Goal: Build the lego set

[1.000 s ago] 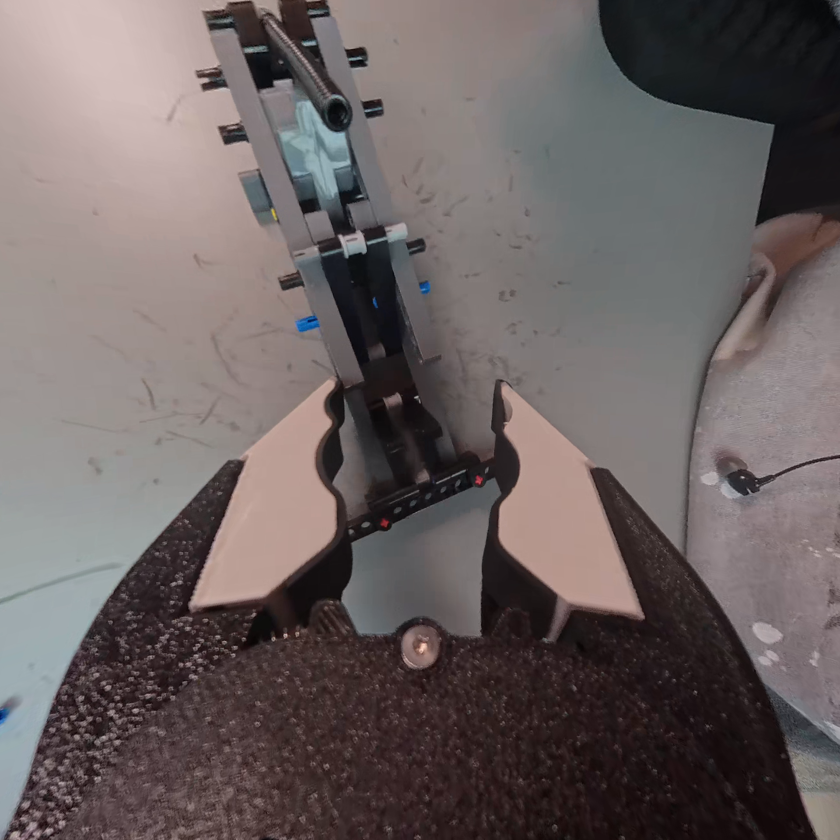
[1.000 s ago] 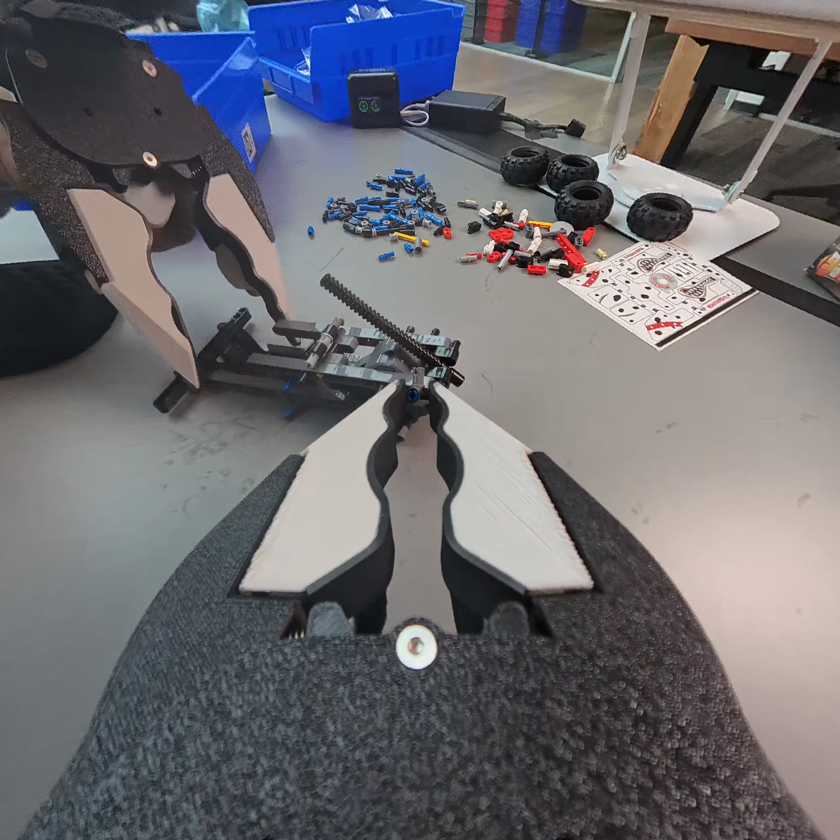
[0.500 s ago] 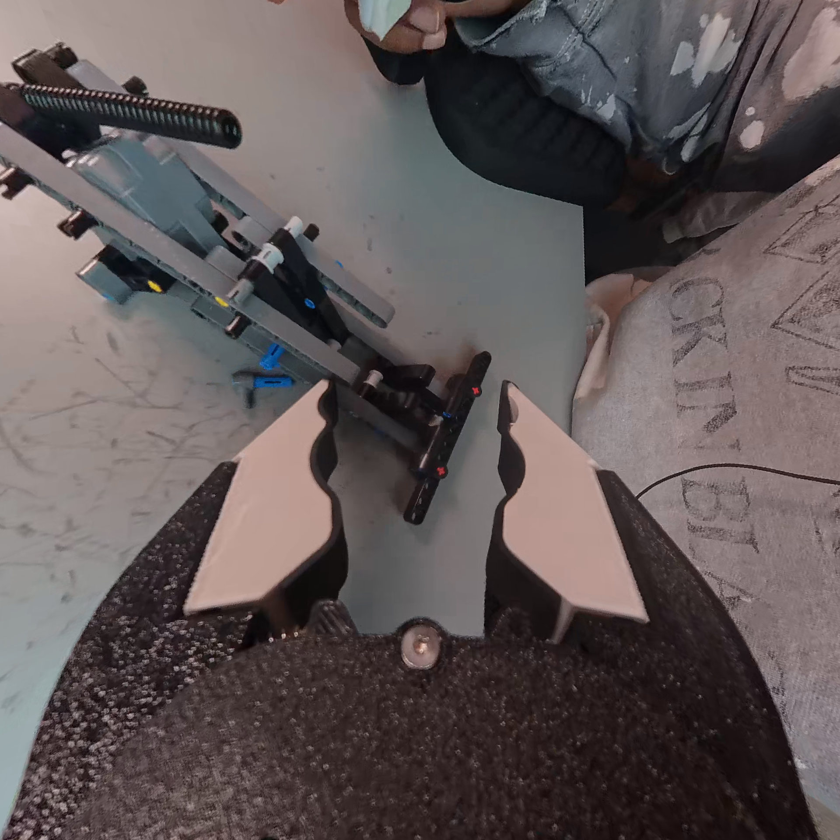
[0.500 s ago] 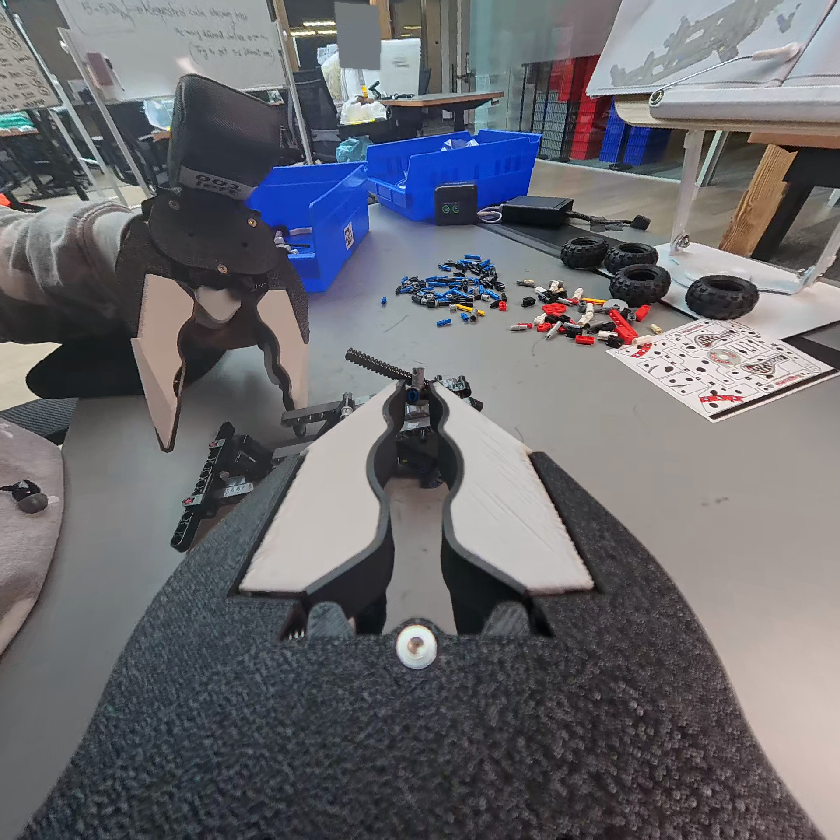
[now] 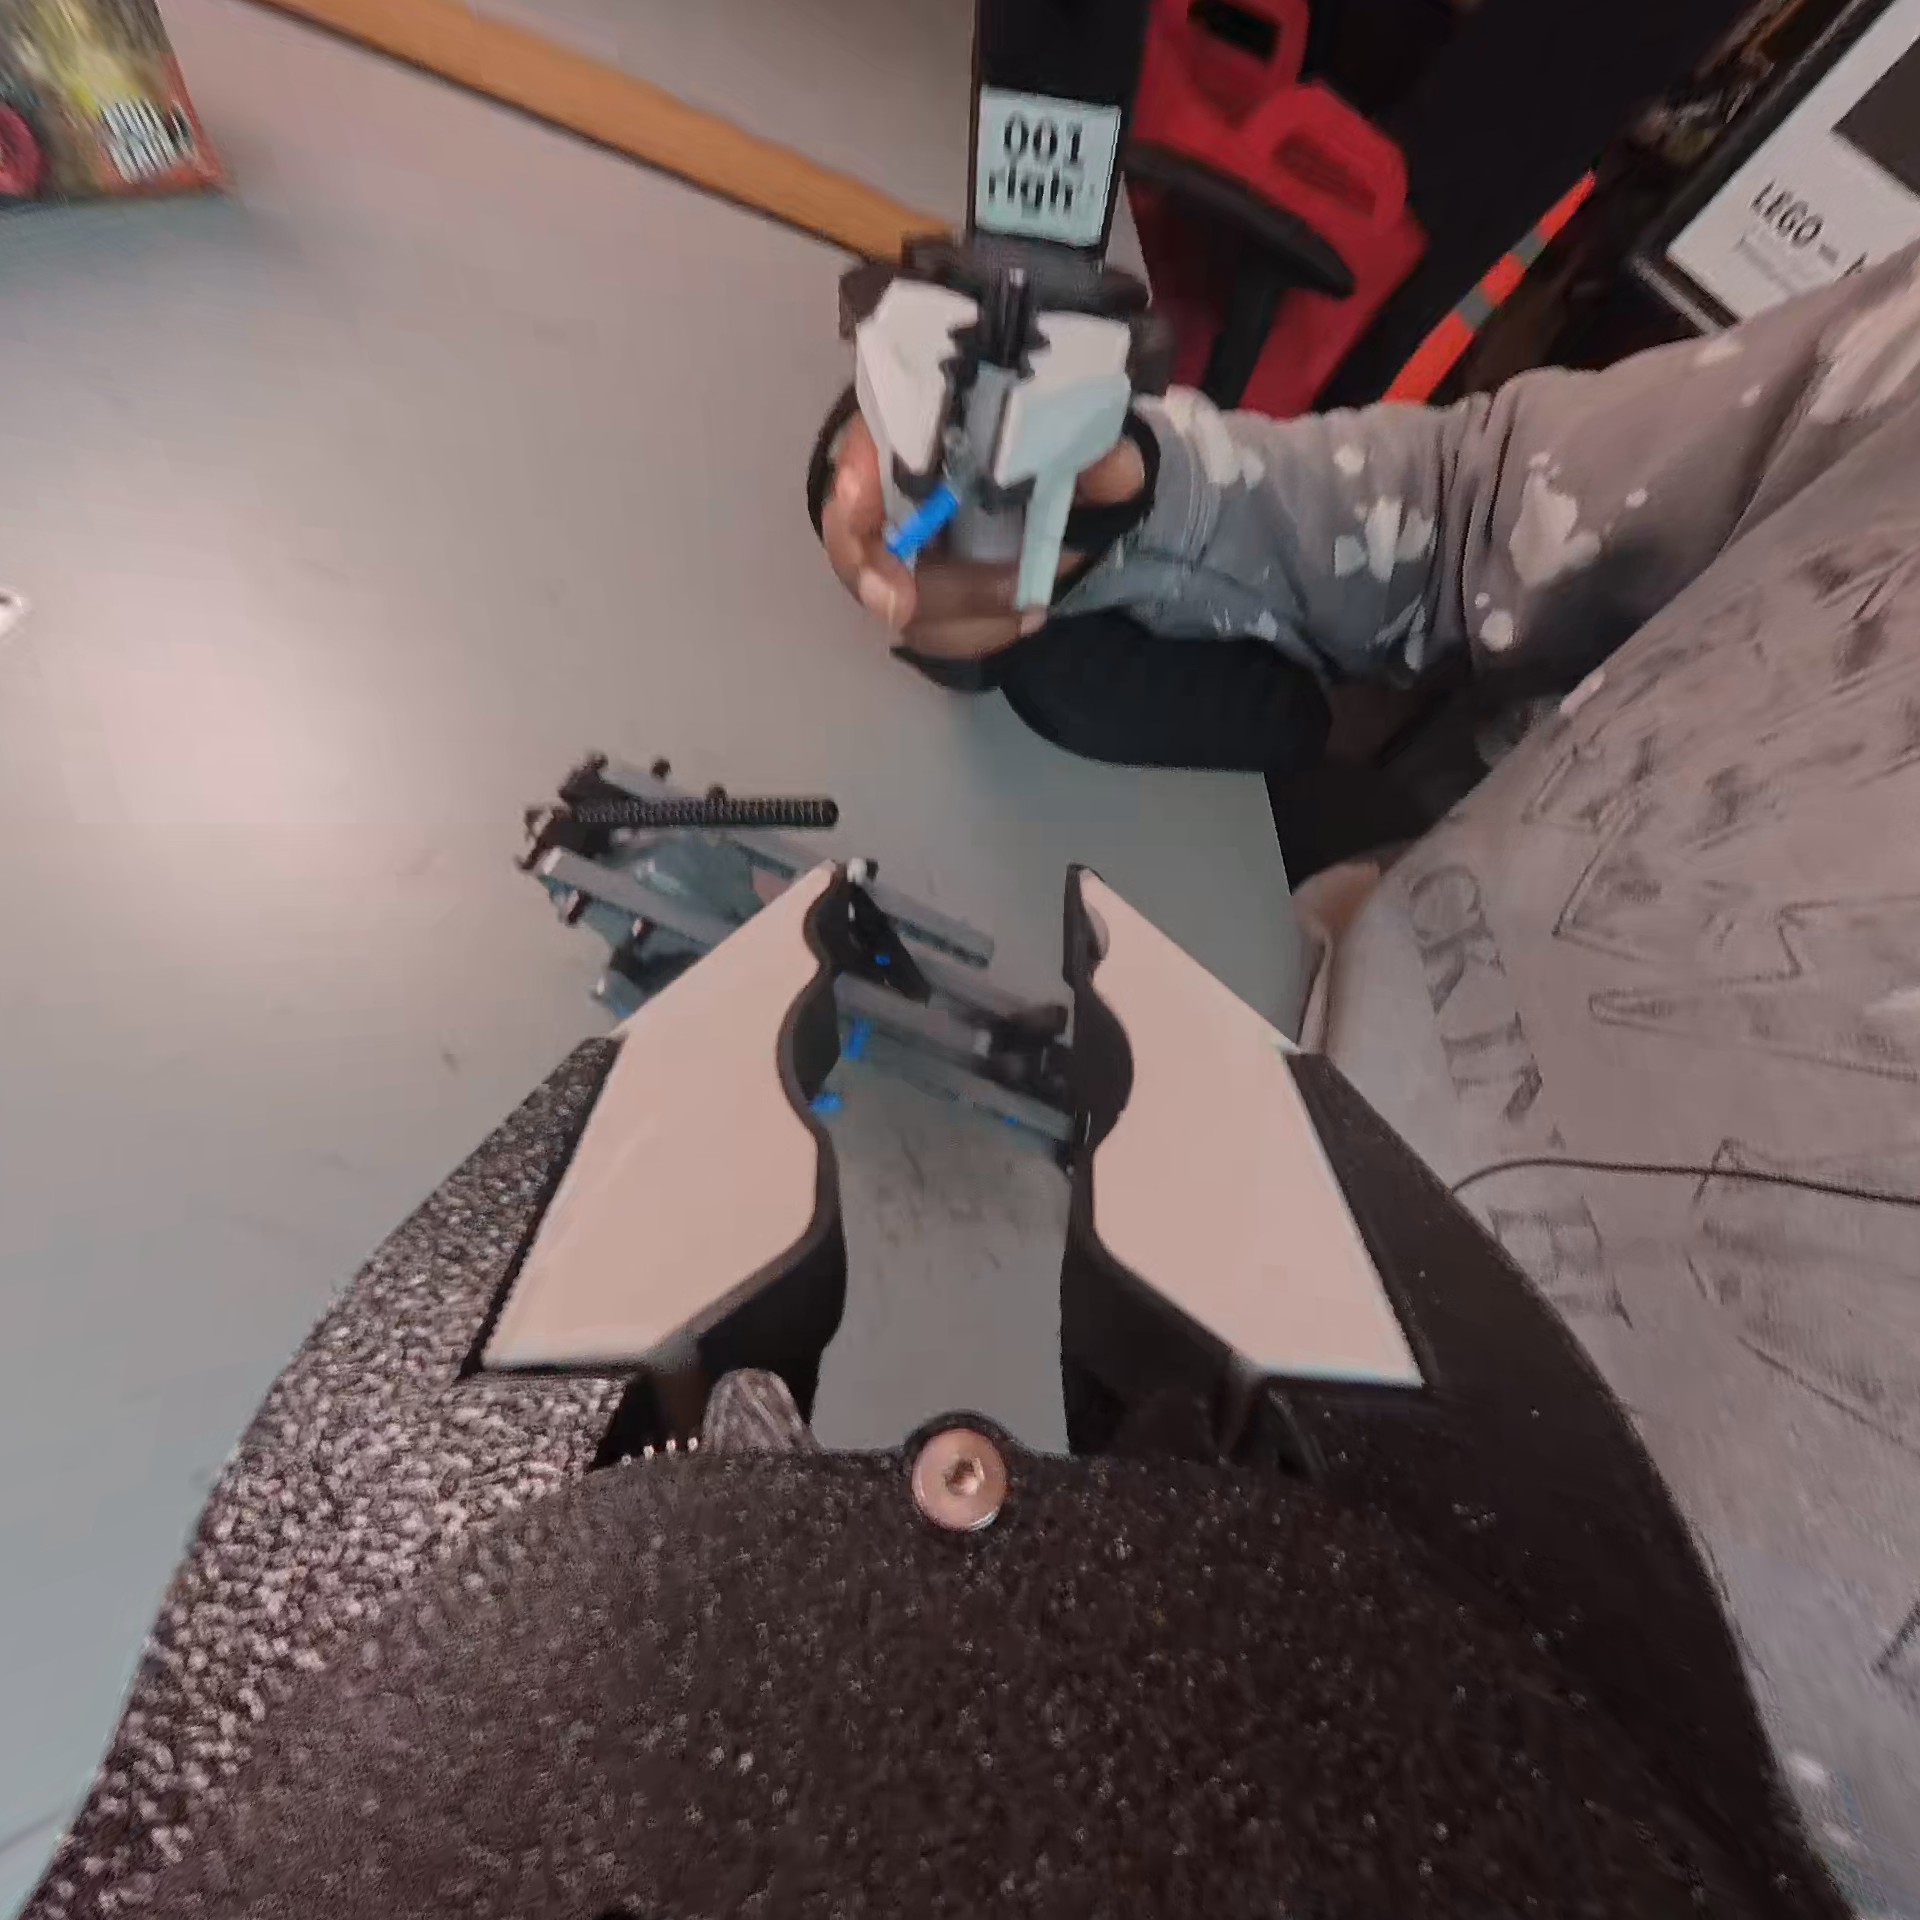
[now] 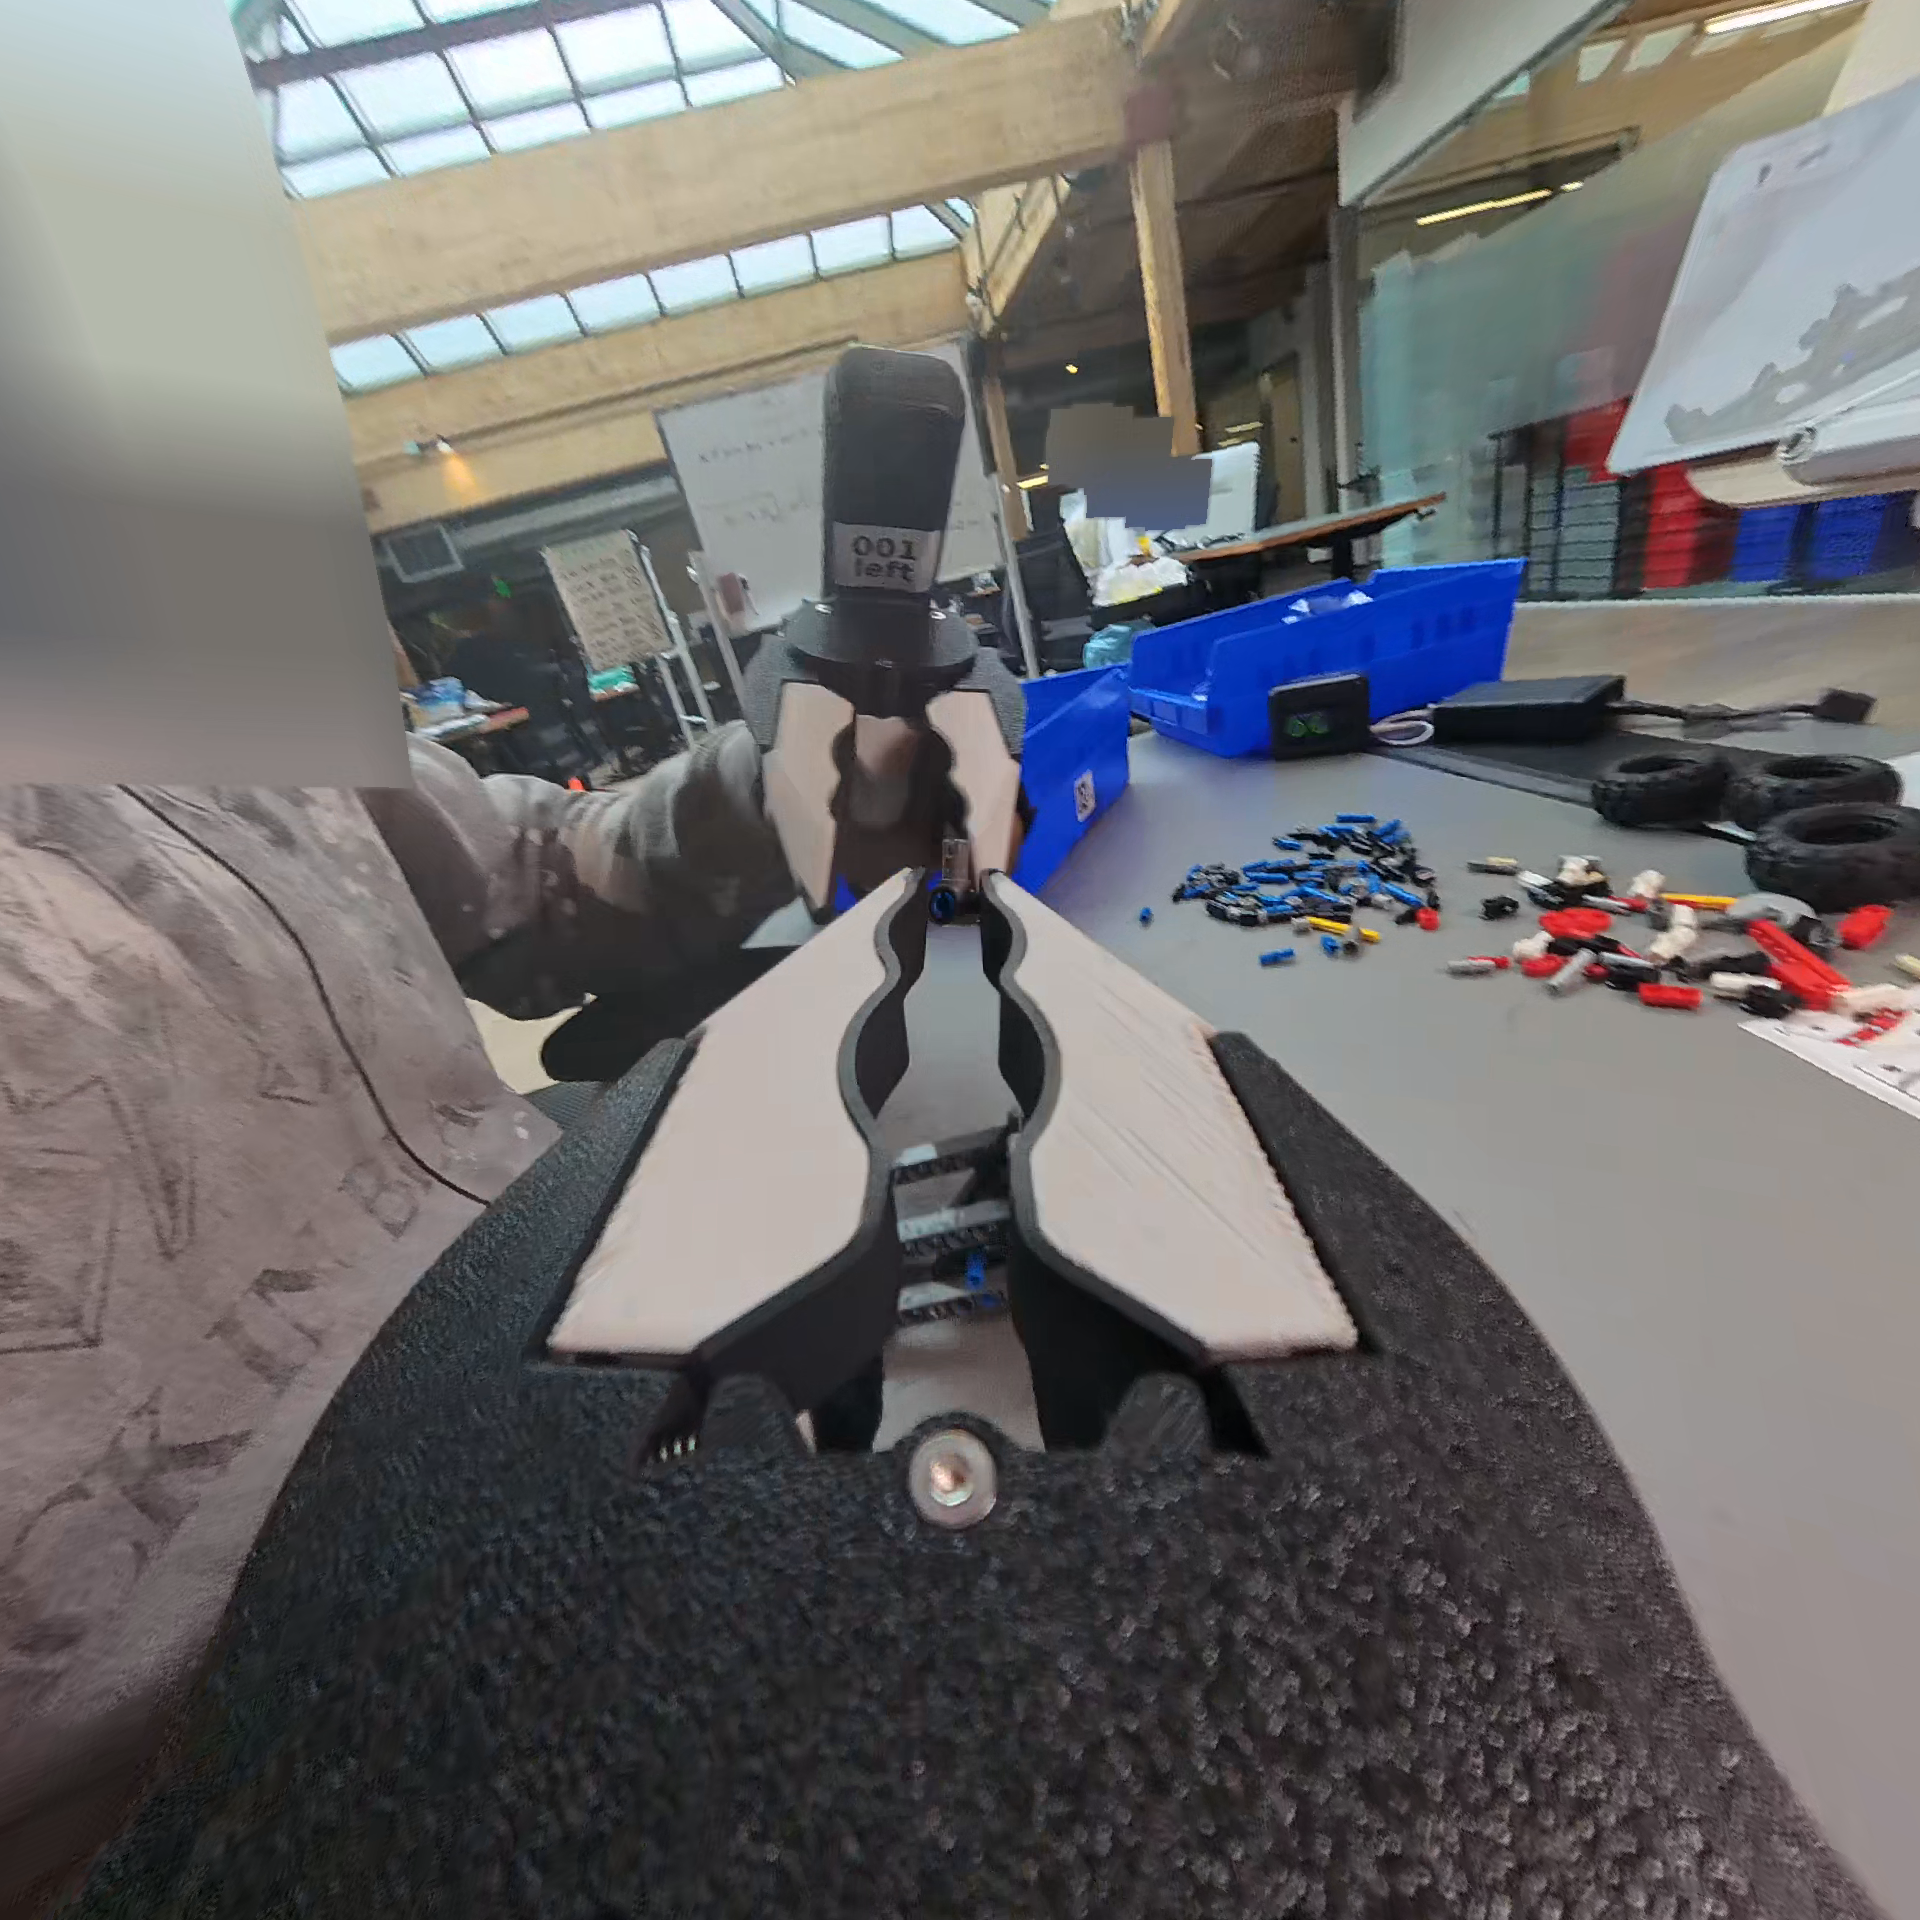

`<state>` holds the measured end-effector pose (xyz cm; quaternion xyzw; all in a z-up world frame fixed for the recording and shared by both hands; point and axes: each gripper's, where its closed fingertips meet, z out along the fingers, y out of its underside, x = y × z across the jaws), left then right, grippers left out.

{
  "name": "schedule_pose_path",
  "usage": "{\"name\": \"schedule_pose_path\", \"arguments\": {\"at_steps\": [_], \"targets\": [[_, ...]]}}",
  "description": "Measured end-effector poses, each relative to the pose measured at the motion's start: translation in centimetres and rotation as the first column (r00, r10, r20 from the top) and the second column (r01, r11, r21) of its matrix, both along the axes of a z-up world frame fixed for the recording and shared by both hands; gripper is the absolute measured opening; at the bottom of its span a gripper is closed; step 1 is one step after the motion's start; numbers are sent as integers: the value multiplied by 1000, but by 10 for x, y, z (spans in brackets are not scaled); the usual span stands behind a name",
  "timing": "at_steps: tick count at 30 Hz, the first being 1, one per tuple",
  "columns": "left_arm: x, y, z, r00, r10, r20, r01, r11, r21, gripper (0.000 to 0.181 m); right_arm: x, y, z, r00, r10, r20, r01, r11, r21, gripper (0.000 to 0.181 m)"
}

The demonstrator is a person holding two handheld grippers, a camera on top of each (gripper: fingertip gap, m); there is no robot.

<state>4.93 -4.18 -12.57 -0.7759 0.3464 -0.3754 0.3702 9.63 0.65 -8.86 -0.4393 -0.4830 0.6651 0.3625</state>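
The grey and black lego chassis (image 5: pixel 665 878) with a black ribbed hose (image 5: pixel 707 812) lies on the grey table (image 5: pixel 364 520). My left gripper (image 5: pixel 951 894) is open and empty, raised above the chassis' near end. My right gripper (image 6: pixel 951 888) is shut on a small grey lego piece (image 6: pixel 954 868) with a blue pin, held up in the air. It also shows in the left wrist view (image 5: pixel 987 499), with the piece (image 5: pixel 977 520) between its fingers. The left gripper shows open in the right wrist view (image 6: pixel 904 831). A strip of the chassis (image 6: pixel 951 1216) shows between my right fingers.
A pile of blue and black small parts (image 6: pixel 1309 873) and red and white parts (image 6: pixel 1662 956) lie on the table. Black tyres (image 6: pixel 1766 790), blue bins (image 6: pixel 1330 655), a small black box (image 6: pixel 1317 717) and a sticker sheet (image 6: pixel 1849 1049) stand farther right. The person's grey shirt (image 5: pixel 1610 1039) borders the near table edge.
Both grippers have risen away from the chassis, which stays on the table. My right gripper has lifted with the small grey piece in it. My left gripper stays open.
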Motion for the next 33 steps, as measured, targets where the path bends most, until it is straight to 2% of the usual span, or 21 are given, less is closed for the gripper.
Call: {"name": "schedule_pose_path", "arguments": {"at_steps": [4, 8, 11, 14, 16, 21, 33], "targets": [[24, 18, 28, 995, -40, 97, 28, 992, 121, 41, -3, -20, 21, 988, 141, -56, -141, 990, 16, 9], [42, 21, 41, 991, -111, 77, 88, 961, 261, 22, -6, -34, 28, 974, 224, -38, -220, 972, 76, 9], [46, 17, 47, 985, -148, 84, 119, 951, 286, 10, -9, -37, 26, 969, 248, -22, -245, 966, 89, 9], [44, 17, 45, 986, -147, 77, 119, 951, 286, 7, -11, -35, 19, 968, 249, -8, -248, 966, 80, 9], [41, 18, 37, 989, -134, 55, 114, 954, 277, 6, -13, -32, 8, 974, 221, 42, -224, 968, 109, 8], [34, 27, 13, 997, -72, -40, 80, 963, 259, 5, -19, -20, -28, 968, 74, 238, -153, 932, 330, 6], [26, 52, -9, 979, -12, -203, 69, 958, 277, 5, -26, 9, -52, 933, -149, 328, -71, 818, 571, 6]]}}
